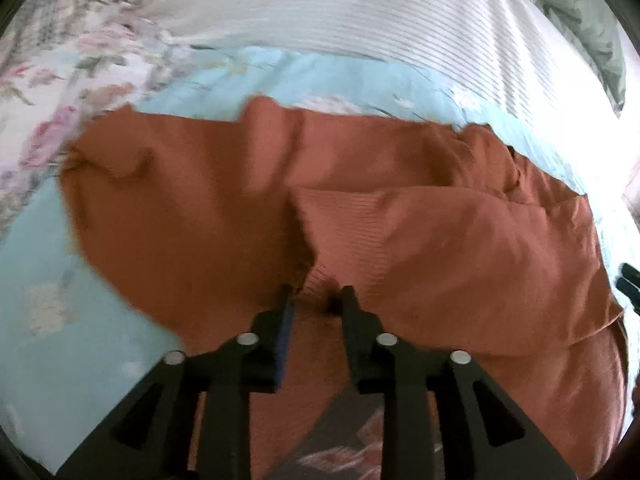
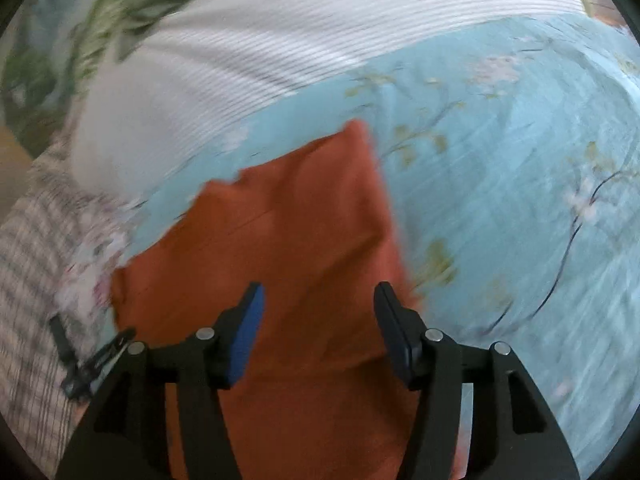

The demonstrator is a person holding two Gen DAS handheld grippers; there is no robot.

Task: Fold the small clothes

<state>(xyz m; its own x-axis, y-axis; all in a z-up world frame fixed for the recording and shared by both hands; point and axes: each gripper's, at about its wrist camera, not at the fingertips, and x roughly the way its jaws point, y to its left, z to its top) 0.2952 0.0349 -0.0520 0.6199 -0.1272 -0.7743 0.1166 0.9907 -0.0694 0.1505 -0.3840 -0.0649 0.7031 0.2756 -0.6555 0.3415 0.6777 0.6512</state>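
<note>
The rust garment [image 1: 320,208] is lying spread on the blue floral sheet [image 1: 48,272], just in front of the striped white pillow [image 1: 320,4]. The left gripper [image 1: 316,300] is reaching low along the cloth, its fingers [image 1: 348,304] pinching a ribbed fold of the garment. The right gripper [image 2: 318,300] is hovering over the garment's edge nearest the sheet's open side, its fingers [image 2: 250,320] standing spread with nothing between them. Both views are blurring.

Floral blue bedsheet [image 2: 500,168], striped white pillow [image 1: 360,12]
</note>
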